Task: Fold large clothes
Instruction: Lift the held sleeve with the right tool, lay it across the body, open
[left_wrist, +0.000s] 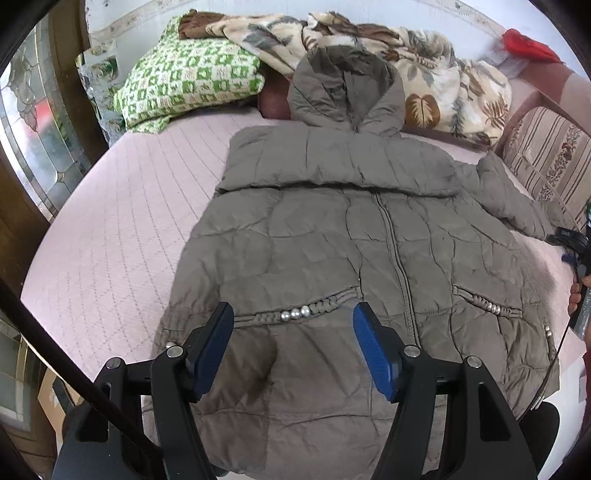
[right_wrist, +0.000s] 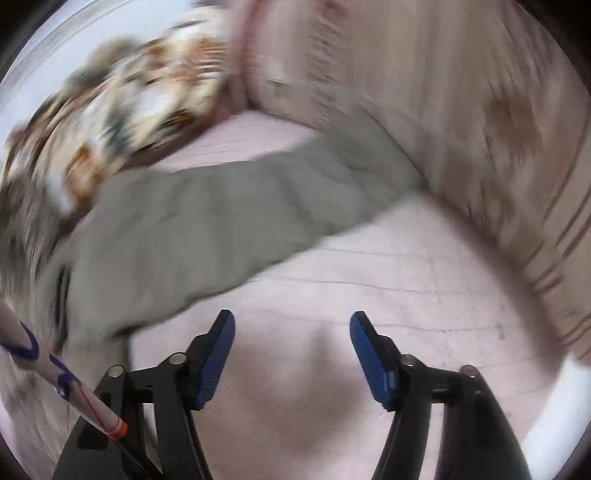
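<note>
Left hand-held gripper (left_wrist: 293, 314) hovers over the lower front of the jacket (left_wrist: 332, 258), jaws spread wide, blue pads (left_wrist: 214, 350) gripping nothing. Just past the tips runs a braided pocket trim with three silver beads (left_wrist: 295, 314) (a matching trim sits on the other pocket). The grey-brown puffer jacket lies front up on the bed (left_wrist: 122, 229), zipper (left_wrist: 397, 258) closed up the middle, one sleeve folded across the chest, the hood (left_wrist: 347, 88) toward the pillows. Beyond it, a green checked blanket (left_wrist: 188, 81) and a leaf-print blanket (left_wrist: 424, 74) are heaped at the head of the bed.

Over to the right hand-held gripper (right_wrist: 291, 321), also released, jaws apart, above bare pink quilted bedding (right_wrist: 388, 295). This view is badly smeared, but the grey band ahead and left looks like the jacket's other sleeve (right_wrist: 221, 214), lying flat toward a striped cushion (right_wrist: 480, 129). In the left view, that gripper shows at the right edge (left_wrist: 578, 258), held in a hand (left_wrist: 576, 295).
</note>
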